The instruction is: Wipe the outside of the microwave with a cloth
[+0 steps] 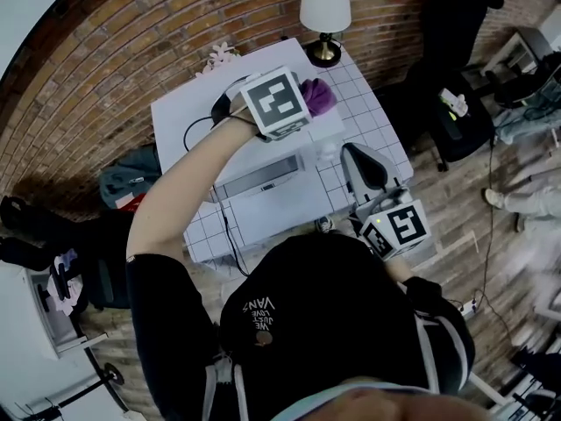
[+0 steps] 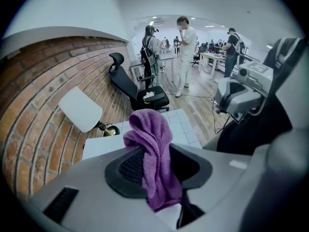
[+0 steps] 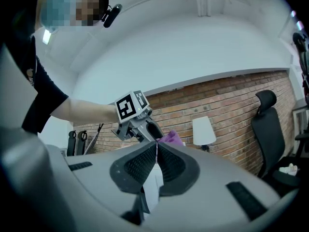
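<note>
Left gripper [image 2: 155, 172] clamps purple cloth [image 2: 150, 129], apparently above the microwave [image 1: 272, 204]

Quick tally: 2 grippers on show, the left gripper [image 2: 153, 166] and the right gripper [image 3: 155, 153]. That means 2 marker cubes, the left cube [image 1: 276, 103] and the right cube [image 1: 406, 226]. There's just 1 purple cloth [image 1: 320, 95], 1 white microwave [image 1: 280, 204], 1 tiled table [image 1: 372, 121] and 1 lamp [image 1: 324, 11]. By the brick wall, 1 black office chair [image 2: 128, 83], and on the floor 1 grey-green bag [image 1: 130, 182]. Out in the room, 3 standing people: person in dark clothes [image 2: 150, 45], person in white [image 2: 185, 52], person by the desks [image 2: 232, 42]. The figures farther back are too small to count.
</note>
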